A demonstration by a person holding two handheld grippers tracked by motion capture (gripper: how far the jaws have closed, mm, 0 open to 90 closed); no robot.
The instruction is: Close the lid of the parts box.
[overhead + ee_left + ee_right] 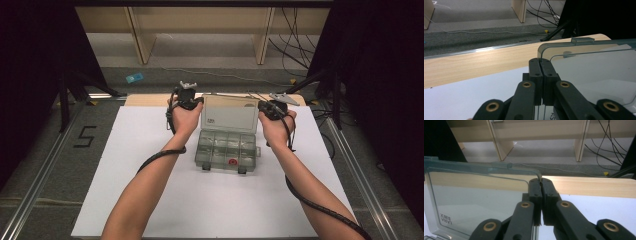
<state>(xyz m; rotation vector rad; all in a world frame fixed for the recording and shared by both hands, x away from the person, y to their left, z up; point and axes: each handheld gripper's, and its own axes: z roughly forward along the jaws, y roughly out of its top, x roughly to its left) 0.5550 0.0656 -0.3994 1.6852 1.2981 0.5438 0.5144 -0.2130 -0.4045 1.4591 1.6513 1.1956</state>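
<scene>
Black jaws of our left gripper are clamped on one top corner of the clear lid, and our right gripper pinches the opposite corner the same way. Between them the lid stands nearly upright over the organizer box, its long axis running from jaw to jaw, inner face towards us. Pulling unevenly could twist the hinge, or drag the light box (it sits loose on the white sheet).
</scene>
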